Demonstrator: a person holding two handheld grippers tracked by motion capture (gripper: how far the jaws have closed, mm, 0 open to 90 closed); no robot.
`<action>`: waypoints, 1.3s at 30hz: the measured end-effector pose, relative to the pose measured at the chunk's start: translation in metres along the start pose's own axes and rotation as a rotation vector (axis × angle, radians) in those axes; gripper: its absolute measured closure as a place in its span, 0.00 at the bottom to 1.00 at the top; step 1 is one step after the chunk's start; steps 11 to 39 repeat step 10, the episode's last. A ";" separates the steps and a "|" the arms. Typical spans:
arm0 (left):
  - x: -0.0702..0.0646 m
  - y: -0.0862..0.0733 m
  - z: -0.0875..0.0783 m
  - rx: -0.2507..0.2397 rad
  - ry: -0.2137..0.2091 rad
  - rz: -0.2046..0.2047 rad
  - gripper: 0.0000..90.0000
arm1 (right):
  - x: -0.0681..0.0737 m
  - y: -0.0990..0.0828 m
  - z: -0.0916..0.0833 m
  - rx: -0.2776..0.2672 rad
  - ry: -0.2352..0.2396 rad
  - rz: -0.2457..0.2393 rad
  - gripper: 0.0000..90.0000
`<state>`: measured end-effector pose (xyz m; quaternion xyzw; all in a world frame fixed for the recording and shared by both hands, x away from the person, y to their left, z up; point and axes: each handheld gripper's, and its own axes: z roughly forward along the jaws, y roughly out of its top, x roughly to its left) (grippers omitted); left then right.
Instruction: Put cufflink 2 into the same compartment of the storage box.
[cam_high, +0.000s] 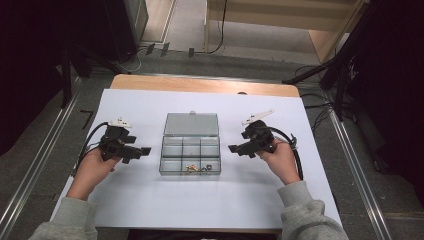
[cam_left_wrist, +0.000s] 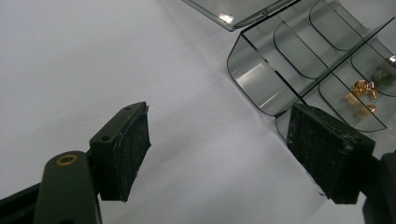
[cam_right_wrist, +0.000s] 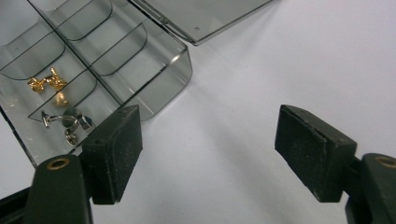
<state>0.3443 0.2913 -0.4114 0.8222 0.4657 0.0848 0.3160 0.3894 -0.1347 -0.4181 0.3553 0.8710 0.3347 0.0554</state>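
High view, counter (cam_high: 150, 200): flat, covered with a smooth white sheet; a strip of pale wood shows at the far edge.
High view, box (cam_high: 191, 150): a clear grey plastic box with thin walls, in the middle of the counter between the two grippers; its flat lid lies open toward the far side.
High view, compartments: two rows of three, with thin straight dividers.
High view, left gripper (cam_high: 140, 152): black and blocky, held in the left hand (cam_high: 92, 167), pointing at the box but apart from it.
High view, right gripper (cam_high: 237, 148): black, held in the right hand (cam_high: 280, 157), also pointing at the box from the other side, near it and not touching.
Left gripper view, jaws: two thick black pads with a rough, grainy face; they stand wide apart with nothing between them, above the white sheet.
Left gripper view, gold pieces (cam_left_wrist: 362, 88): small shiny metal parts in one compartment with a rounded bottom.
Right gripper view, jaws: wide open, nothing held; the same rough black pads on smooth arms with a brass rivet.
Right gripper view, silver pieces (cam_right_wrist: 70, 122): small grey metal parts in the corner compartment, next to the gold ones.
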 end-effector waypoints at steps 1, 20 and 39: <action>0.001 0.000 0.001 0.001 0.002 -0.003 0.25 | -0.002 -0.001 -0.001 0.001 -0.002 0.002 0.26; 0.003 -0.002 0.009 0.051 -0.009 -0.012 0.23 | -0.012 -0.010 -0.002 0.033 -0.033 0.011 0.26; 0.003 -0.002 0.009 0.051 -0.009 -0.012 0.23 | -0.012 -0.010 -0.002 0.033 -0.033 0.011 0.26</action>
